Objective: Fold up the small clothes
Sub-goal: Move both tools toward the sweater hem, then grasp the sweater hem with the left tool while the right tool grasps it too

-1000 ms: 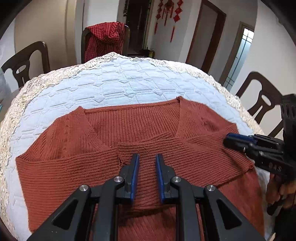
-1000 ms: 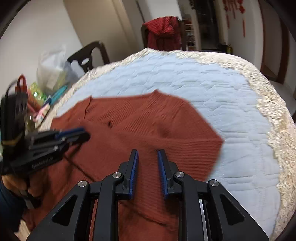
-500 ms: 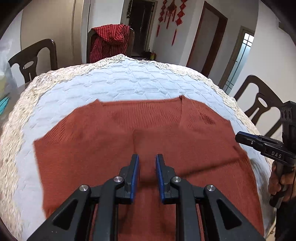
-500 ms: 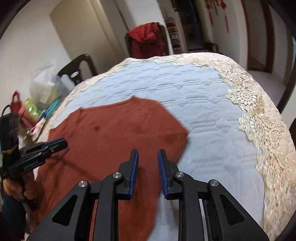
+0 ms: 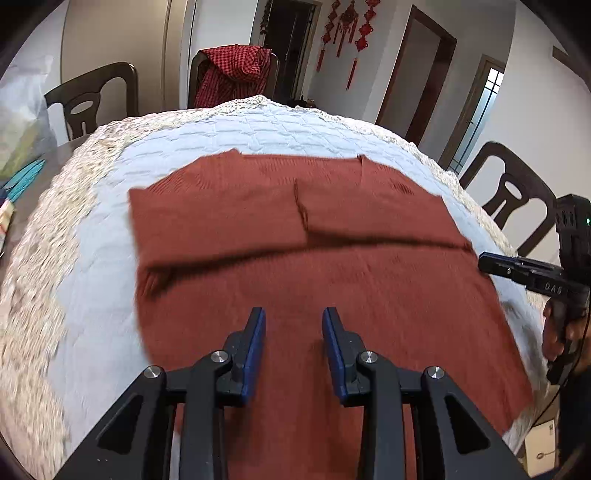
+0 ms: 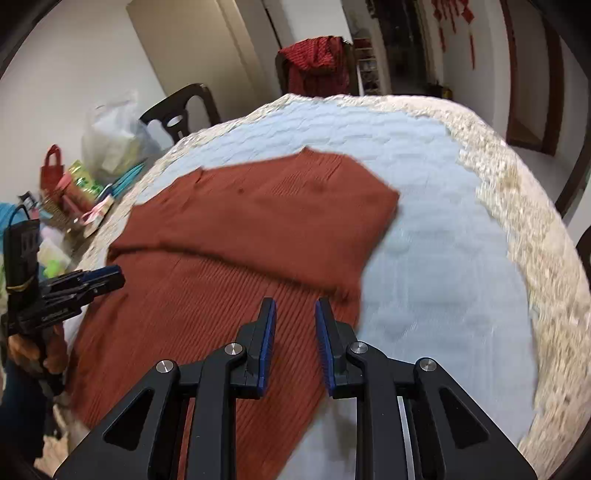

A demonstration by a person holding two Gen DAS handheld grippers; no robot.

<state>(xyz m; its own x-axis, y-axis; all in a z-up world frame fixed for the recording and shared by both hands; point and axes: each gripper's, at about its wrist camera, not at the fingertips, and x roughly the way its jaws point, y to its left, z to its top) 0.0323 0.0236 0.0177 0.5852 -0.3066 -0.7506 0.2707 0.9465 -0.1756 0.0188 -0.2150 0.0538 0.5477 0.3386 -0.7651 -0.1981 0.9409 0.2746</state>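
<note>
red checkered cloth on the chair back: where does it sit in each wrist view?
Left wrist: red checkered cloth sits top centre-left, draped over the chair behind the table's far edge.
Right wrist: the same cloth sits top centre, slightly right, again beyond the far edge.
Shared landmark: rust sweater on the quilted tablecloth.

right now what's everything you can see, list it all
sweater: 1, rust red, flat on the table with both sleeves folded across the chest
tablecloth: 1, pale blue quilted with cream lace edge, over the round table
chairs: 3, dark wood, around the table
checked garment: 1, red, draped on the far chair
bags and clutter: several, mixed colours, off the table's left side
hanging decorations: red, far wall
left gripper: open, above the sweater
right gripper: open, over the sweater's right edge
</note>
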